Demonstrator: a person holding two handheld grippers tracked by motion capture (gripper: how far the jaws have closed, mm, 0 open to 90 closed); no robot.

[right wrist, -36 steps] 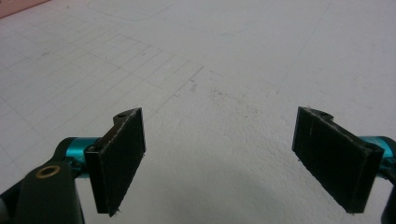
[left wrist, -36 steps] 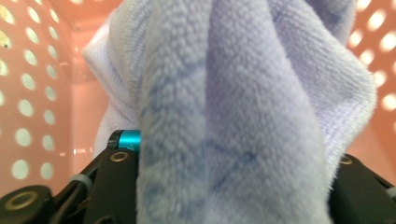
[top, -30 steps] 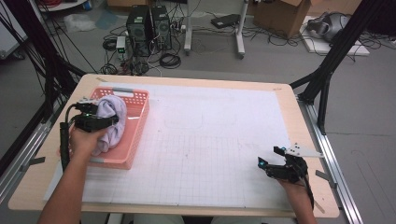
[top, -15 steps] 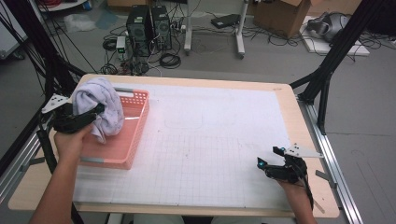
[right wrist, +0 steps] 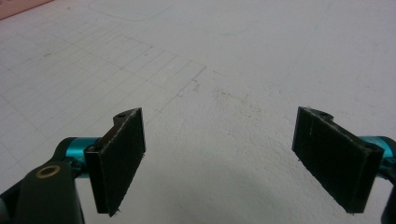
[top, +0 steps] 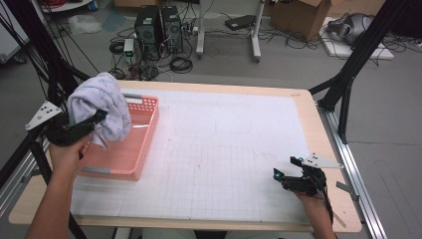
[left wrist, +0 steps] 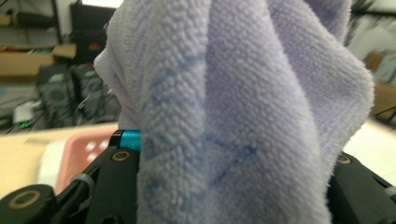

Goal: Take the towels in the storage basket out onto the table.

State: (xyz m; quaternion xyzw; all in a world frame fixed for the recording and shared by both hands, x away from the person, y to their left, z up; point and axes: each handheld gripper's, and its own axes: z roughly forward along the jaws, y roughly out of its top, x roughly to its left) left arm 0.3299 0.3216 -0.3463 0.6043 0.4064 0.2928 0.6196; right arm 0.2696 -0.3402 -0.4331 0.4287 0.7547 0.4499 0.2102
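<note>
The pale wooden worktop (top: 308, 114) under its white gridded mat carries a pink plastic basket (top: 130, 149) at its left. Above the basket's left edge, the left gripper (top: 92, 122) clamps a bunched lavender terry cloth (top: 102, 102). The right gripper (top: 283, 177) rests wide and empty near the right edge.

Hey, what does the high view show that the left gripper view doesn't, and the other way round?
High view alone: the whole table, the right gripper resting open near its right edge, and the person's forearms. Left gripper view alone: the lavender towel's looped weave close up, bunched between the left gripper's black jaws. Shared: the towel gripped by the left gripper and held up above the pink basket, with computer towers on the floor behind.
</note>
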